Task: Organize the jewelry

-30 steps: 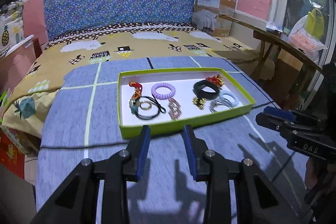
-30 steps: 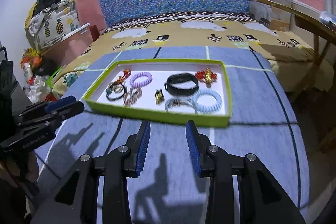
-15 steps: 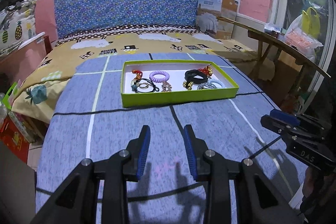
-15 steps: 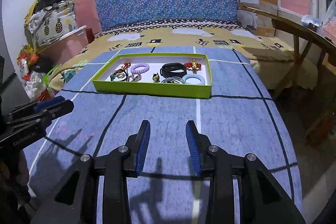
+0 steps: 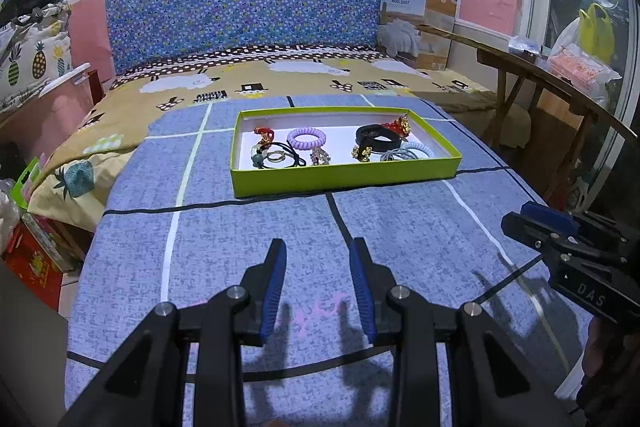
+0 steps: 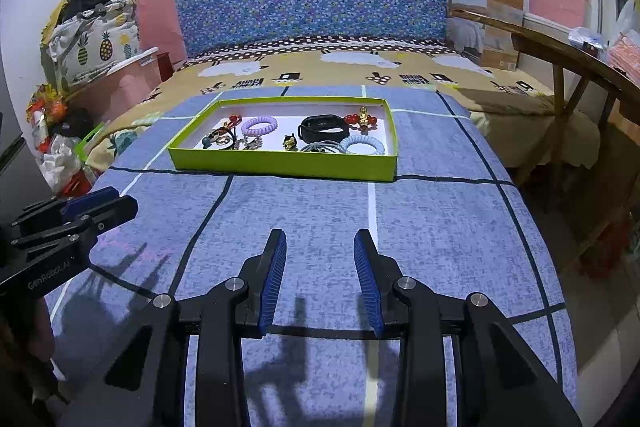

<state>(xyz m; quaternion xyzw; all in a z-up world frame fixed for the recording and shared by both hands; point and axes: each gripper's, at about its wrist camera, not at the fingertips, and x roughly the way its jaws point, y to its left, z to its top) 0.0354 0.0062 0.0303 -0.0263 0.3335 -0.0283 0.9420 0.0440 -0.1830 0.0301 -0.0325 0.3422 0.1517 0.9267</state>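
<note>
Tray (image 5: 344,179): green rim, blanket (image 5: 248,247) bare before it.
Left gripper (image 5: 318,285): spread, empty.
Right gripper (image 6: 320,277): spread, empty.
Bench (image 6: 568,55): right of tray.

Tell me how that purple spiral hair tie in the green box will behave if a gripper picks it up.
The purple spiral hair tie looks like a soft plastic coil, so it would probably squash and stretch between pads. It seems light. Lying flat in the green box, it is unlikely to roll.
</note>
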